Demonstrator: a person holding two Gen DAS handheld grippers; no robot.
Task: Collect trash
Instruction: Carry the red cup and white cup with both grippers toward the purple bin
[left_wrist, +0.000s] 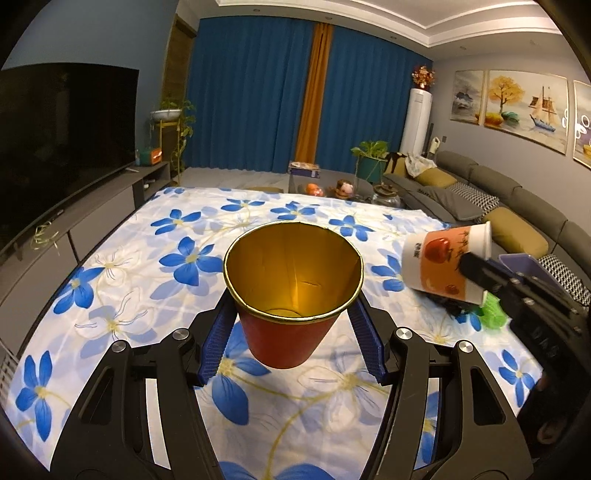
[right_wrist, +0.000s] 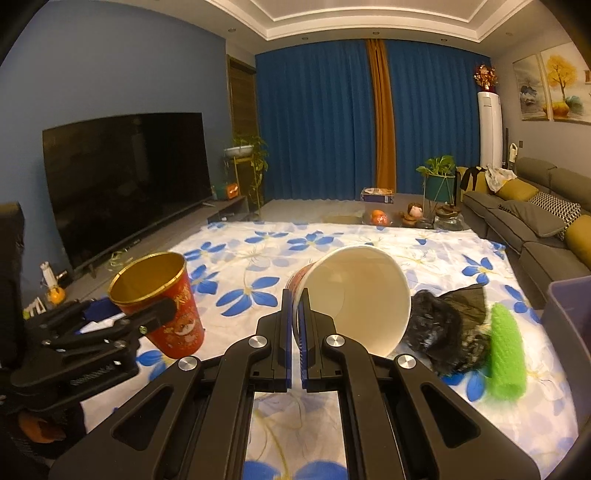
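My left gripper (left_wrist: 291, 314) is shut on a red paper cup (left_wrist: 291, 306) with a gold inside, held upright above the flowered tablecloth (left_wrist: 147, 288). The cup also shows in the right wrist view (right_wrist: 162, 302), at the left. My right gripper (right_wrist: 295, 317) is shut on the rim of a white and orange paper cup (right_wrist: 354, 291), tilted on its side with its mouth toward the camera. That cup shows in the left wrist view (left_wrist: 443, 262), at the right. A crumpled black plastic bag (right_wrist: 447, 325) and a green foam net (right_wrist: 506, 354) lie on the cloth to the right.
A purple bin (right_wrist: 569, 314) stands at the table's right edge. A TV (right_wrist: 125, 181) on a low cabinet is to the left and a grey sofa (right_wrist: 535, 229) to the right. A coffee table with toys and plants (right_wrist: 413, 218) lies beyond.
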